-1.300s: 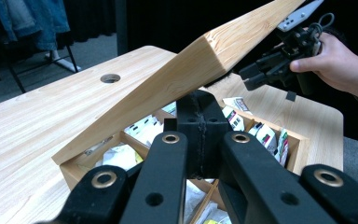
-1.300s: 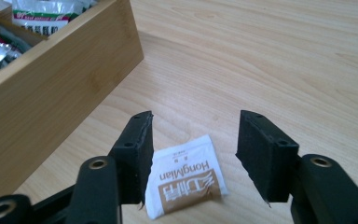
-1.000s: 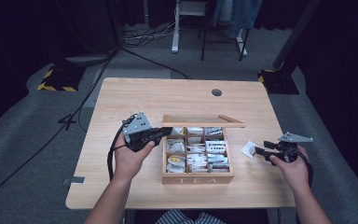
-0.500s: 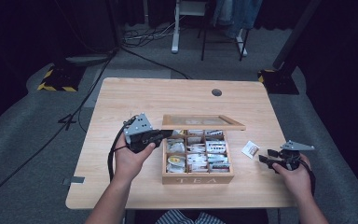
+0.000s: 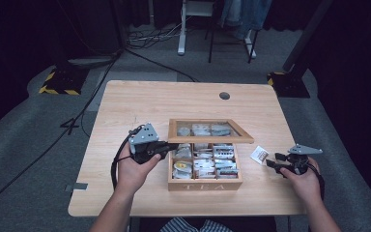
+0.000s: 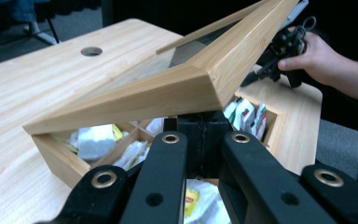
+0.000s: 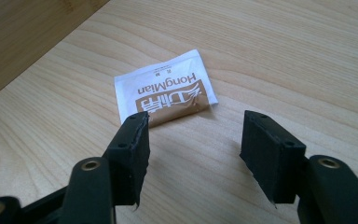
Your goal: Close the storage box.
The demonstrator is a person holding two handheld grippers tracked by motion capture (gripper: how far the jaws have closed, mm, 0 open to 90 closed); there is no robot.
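Observation:
A wooden tea box (image 5: pixel 205 183) marked TEA sits at the table's middle front, with sachets in its compartments. Its glass-paned lid (image 5: pixel 207 139) is tilted half down over the back row. My left gripper (image 5: pixel 166 147) is at the lid's left front corner. In the left gripper view the jaws are closed together (image 6: pixel 200 135) right under the lid's edge (image 6: pixel 168 93), shut on it. A white and brown tea sachet (image 5: pixel 259 154) lies flat on the table right of the box. My right gripper (image 5: pixel 272 160) stands open just short of the sachet (image 7: pixel 168 91), nothing between its fingers (image 7: pixel 196 135).
The light wooden table (image 5: pixel 174 101) has a round cable hole (image 5: pixel 224 95) at the back. The box's side wall (image 6: pixel 51 154) is close to my left jaws. The right hand and its gripper (image 6: pixel 279 51) sit beyond the box. Grey carpet and chair legs lie beyond the table.
The lid has swung down from nearly upright to half shut, still held by my left gripper. My right gripper has drawn back from the sachet toward the table's front right.

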